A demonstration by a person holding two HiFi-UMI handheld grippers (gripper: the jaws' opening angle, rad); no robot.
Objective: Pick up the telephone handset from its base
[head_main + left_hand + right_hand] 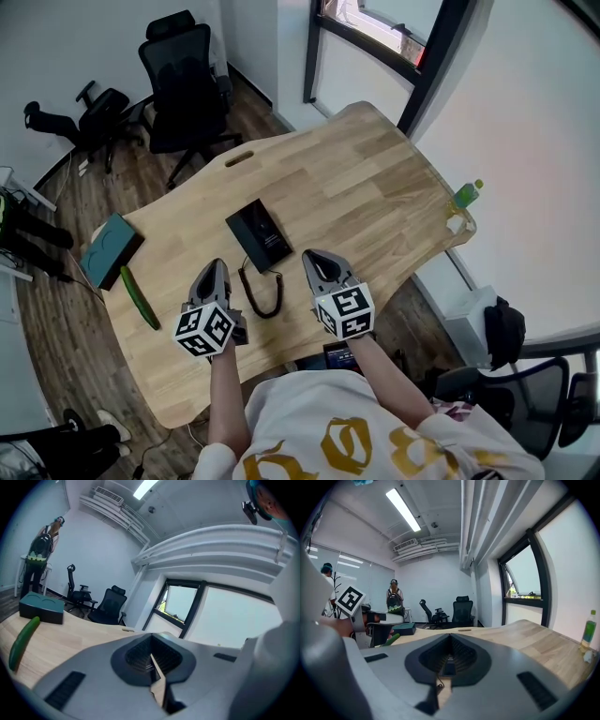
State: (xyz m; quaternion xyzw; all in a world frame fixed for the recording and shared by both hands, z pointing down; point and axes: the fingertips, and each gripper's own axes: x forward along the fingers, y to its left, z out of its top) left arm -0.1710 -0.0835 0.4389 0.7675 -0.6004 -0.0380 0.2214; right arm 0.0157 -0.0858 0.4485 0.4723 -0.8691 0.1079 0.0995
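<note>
The black telephone [259, 234] lies flat in the middle of the wooden table [366, 178], its handset resting on the base. Its coiled black cord [266, 292] loops toward the near edge. My left gripper [216, 266] hovers just left of the cord, jaws shut and empty. My right gripper [312, 256] is to the right of the phone, its jaws closed to a point with nothing held. In the left gripper view the left gripper [151, 654] shows only a sliver of table. In the right gripper view the phone [449, 668] peeks past the right gripper [450, 654].
A green cucumber [139, 297] and a teal box [111, 250] lie at the table's left end. A green bottle [467, 194] stands at the right edge. Black office chairs [183, 84] stand beyond the table. People stand at the room's far side [393, 602].
</note>
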